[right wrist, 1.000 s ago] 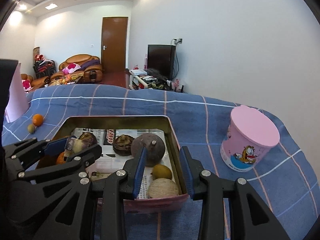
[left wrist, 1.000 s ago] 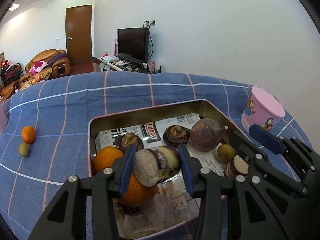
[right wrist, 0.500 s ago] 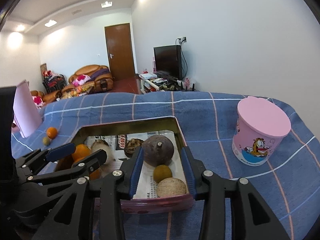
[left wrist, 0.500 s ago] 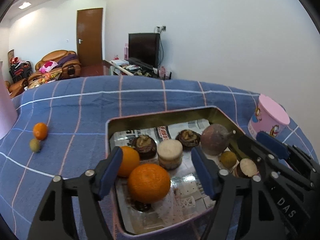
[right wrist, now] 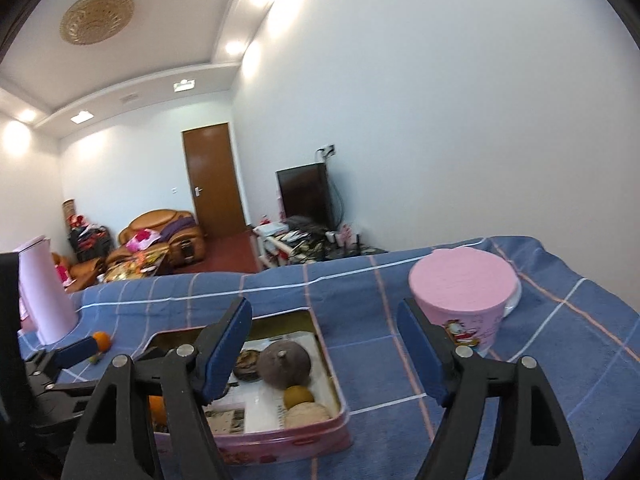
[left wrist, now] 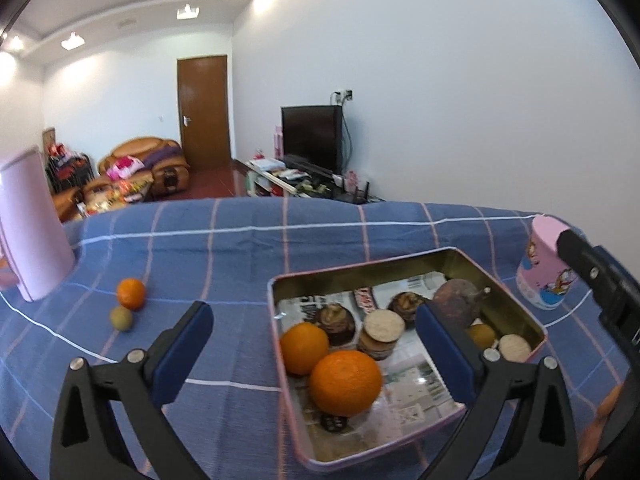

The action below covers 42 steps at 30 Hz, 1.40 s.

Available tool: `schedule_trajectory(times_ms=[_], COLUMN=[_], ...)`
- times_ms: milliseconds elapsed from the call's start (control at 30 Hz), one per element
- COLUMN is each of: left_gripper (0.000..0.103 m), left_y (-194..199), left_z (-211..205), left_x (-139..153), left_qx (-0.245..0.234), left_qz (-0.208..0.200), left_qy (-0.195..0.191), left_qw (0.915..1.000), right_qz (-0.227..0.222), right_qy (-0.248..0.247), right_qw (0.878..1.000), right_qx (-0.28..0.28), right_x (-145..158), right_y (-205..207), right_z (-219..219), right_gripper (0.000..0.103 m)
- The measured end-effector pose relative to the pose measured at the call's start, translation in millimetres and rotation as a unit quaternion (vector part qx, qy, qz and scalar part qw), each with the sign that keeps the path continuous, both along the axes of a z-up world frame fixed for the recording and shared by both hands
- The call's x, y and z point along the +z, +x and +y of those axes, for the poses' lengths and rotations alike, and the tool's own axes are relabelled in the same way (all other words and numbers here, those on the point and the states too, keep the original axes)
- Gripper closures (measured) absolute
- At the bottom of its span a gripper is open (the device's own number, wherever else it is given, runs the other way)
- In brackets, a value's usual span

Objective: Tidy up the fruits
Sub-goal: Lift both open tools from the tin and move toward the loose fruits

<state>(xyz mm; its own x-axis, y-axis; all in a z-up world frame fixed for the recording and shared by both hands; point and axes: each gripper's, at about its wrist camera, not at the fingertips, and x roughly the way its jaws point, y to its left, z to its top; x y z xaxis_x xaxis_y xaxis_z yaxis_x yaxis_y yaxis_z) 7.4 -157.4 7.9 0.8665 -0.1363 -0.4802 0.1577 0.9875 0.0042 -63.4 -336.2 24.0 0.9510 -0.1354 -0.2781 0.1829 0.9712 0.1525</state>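
Fruits (left wrist: 345, 377) lie in tin (left wrist: 516, 304) below both opening, empty hand-held grippers (left wrist: 316, 350) (right wrist: 324, 346).

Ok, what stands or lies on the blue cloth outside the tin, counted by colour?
Orange: 1, a small orange
Yellow-green: 1, a small fruit
Pink: 2, a tall jug and a lidded cup
Total: 4

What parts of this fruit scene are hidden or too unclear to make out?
- Left wrist view: the dark piece under the big orange is mostly hidden.
- Right wrist view: the left tool and a right tool finger cover the tin's left half.
- Newspaper lining: print too small to read.
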Motion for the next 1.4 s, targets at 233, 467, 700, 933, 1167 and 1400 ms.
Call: schedule_trajectory(times_ms=[233,467,700,933,1167,1400], left_gripper=[0.0,0.0,0.0,0.0,0.0,0.0], left_y=[-3,-11,-12,-19,-24,-24], left_z=[11,19,22,35,49,70], left_x=[-1,0,-2,-2,-1,-1], left_qx=[0.019,0.016,0.008,0.009,0.01,0.021], left_qz=[-0.012,-0.02,-0.008,-0.009,-0.011,-0.006], left_qy=[0.015,0.01,0.009,-0.004,-0.004,-0.012], left_qw=[0.9996,0.9996,0.9999,0.9999,0.9999,0.9997], right_qz=[0.002,0.01,0.016,0.021,0.026,0.031], right_qy=[-0.005,-0.007,-0.035,-0.032,-0.035,-0.024], right_qw=[1.0,0.999,0.998,0.997,0.997,0.997], right_qx=[-0.019,-0.04,-0.056,-0.064,-0.07,-0.066], right_x=[-3,-4,-3,-4,-5,-7], right_y=[1,-3,-8,-12,-15,-13], right_z=[0,3,20,30,48,68], right_gripper=[0.027,0.027,0.027,0.027,0.027,0.027])
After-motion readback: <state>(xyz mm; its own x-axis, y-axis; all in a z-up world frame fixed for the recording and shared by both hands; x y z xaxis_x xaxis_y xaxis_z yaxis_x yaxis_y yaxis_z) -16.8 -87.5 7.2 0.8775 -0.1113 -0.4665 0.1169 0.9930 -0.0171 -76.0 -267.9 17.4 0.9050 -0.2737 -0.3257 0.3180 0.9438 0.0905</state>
